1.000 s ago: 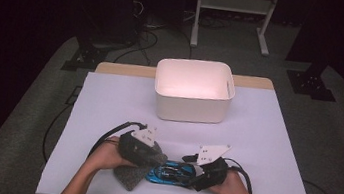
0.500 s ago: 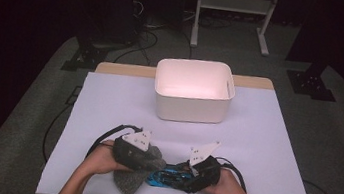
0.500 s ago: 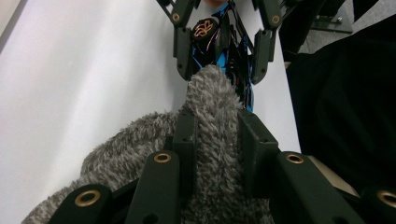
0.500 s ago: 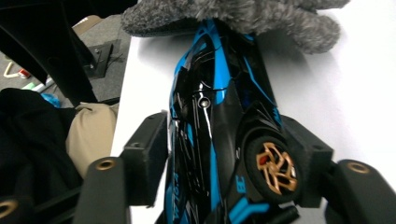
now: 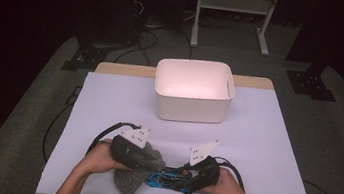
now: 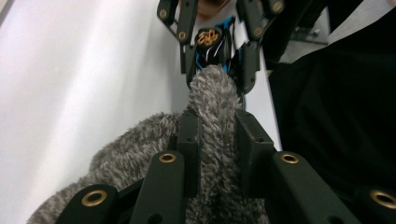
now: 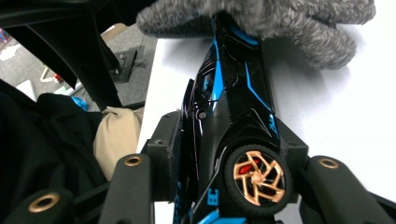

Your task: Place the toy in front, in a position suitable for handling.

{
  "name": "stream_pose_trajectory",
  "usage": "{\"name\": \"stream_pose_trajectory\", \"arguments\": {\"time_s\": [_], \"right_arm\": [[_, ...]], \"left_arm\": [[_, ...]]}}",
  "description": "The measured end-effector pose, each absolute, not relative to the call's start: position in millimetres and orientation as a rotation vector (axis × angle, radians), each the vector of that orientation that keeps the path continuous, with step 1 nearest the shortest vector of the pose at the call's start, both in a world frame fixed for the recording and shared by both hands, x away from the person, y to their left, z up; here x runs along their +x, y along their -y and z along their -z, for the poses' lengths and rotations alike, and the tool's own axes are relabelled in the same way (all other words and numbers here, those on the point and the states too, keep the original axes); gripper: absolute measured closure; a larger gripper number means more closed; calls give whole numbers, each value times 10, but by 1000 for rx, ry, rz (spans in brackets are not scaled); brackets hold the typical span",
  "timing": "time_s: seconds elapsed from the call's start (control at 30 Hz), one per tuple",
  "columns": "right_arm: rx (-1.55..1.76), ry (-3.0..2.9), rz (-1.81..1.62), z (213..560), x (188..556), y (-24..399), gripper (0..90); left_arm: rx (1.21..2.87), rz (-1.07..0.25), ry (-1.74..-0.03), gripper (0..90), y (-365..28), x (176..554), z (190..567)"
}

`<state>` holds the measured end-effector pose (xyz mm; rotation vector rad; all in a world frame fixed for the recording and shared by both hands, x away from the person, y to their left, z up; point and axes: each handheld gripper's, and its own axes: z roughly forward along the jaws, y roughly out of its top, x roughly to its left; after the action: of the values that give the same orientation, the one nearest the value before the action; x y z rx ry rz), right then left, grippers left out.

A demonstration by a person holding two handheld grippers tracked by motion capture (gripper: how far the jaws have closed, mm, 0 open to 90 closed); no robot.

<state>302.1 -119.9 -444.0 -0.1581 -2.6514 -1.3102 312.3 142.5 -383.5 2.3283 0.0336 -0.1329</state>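
At the near edge of the table [image 5: 109, 99], the left gripper [image 5: 148, 163] and the right gripper [image 5: 185, 175] face each other, tips close together, with a person's hand behind each. Between them lie a grey fuzzy cloth [image 5: 131, 182] and a black-and-blue toy car [image 5: 169, 180].

The left gripper is clamped on the cloth [image 6: 219, 140]: in the left gripper view its two black jaws pinch a ridge of the grey pile between the pads, and more of the cloth bunches below and to the left on the white surface. Its jaws have just been closing a little further on that fold. Straight ahead, past the cloth's tip, the right gripper [image 6: 217, 70] shows, with the car's end [image 6: 210, 39] between its jaws.

The right gripper holds the car [image 7: 233, 116]. In the right gripper view the jaws press on the car's sides (it lies tipped on its side, a gold-spoked wheel [image 7: 254, 179] facing the camera). These jaws have just been closing, with the car between them. The far end of the car runs under the cloth [image 7: 289, 23], which touches and covers it.

A white bin [image 5: 193, 92] stands at the far middle of the table, well apart from both grippers. Cables trail from each gripper across the white surface.
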Motion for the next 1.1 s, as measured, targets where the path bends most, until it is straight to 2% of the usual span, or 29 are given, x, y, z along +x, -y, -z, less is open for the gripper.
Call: {"name": "stream_pose_trajectory", "arguments": {"time_s": [0.33, 0.83, 1.0, 1.1], "right_arm": [[-95, 2734, 1337, 4390, 2939, 1192, 556], [-146, 2804, 1378, 4377, 3055, 1352, 564], [-160, 2795, 1371, 4390, 3057, 1370, 555], [-170, 2779, 1385, 4371, 3053, 1388, 510]], "left_arm": [[2313, 118, -47, 744, -1456, 3156, 3769], [2340, 100, -52, 745, -1397, 3246, 3743], [2341, 94, -47, 746, -1392, 3245, 3744], [2346, 91, -45, 747, -1396, 3239, 3740]]}}
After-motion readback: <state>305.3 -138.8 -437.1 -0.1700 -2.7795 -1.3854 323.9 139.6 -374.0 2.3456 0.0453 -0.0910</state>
